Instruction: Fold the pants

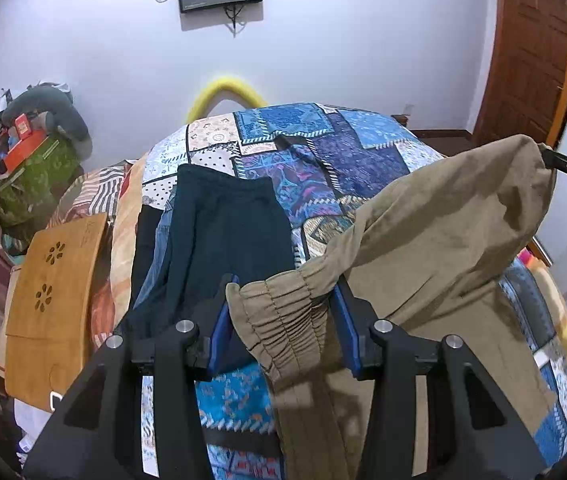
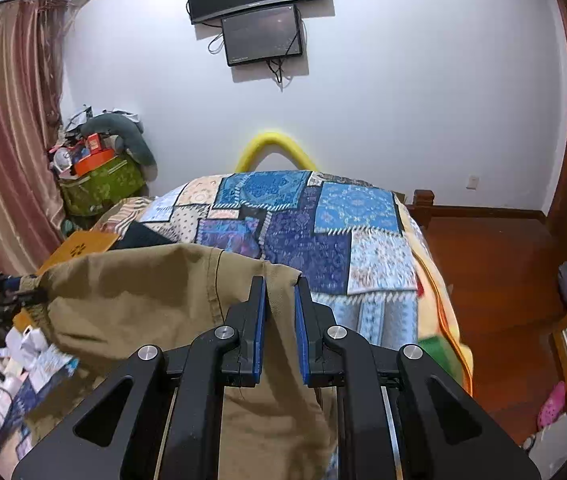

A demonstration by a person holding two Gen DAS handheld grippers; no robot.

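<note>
At the far left of the left wrist view a wooden lap table (image 1: 55,288) leans beside the bed, clear of the work. Next to it, a dark pair of pants (image 1: 219,248) lies flat on the patchwork bedspread (image 1: 323,152), probably a stack set aside. The left gripper (image 1: 283,320) pinches the gathered elastic band of the khaki pants (image 1: 443,240), its 2 blue pads pressing the bunched cloth from either side. From there the khaki pants stretch up and across to the right, off the bedspread, where the tip of the other tool shows at the cloth's far corner.

In the right wrist view, the right gripper (image 2: 281,320) is pressed nearly together on a thin edge of the khaki pants (image 2: 143,292), a fold of cloth caught between its pads. Holding 2 ends apart likely keeps the garment taut, so it can be laid flat for folding.
</note>
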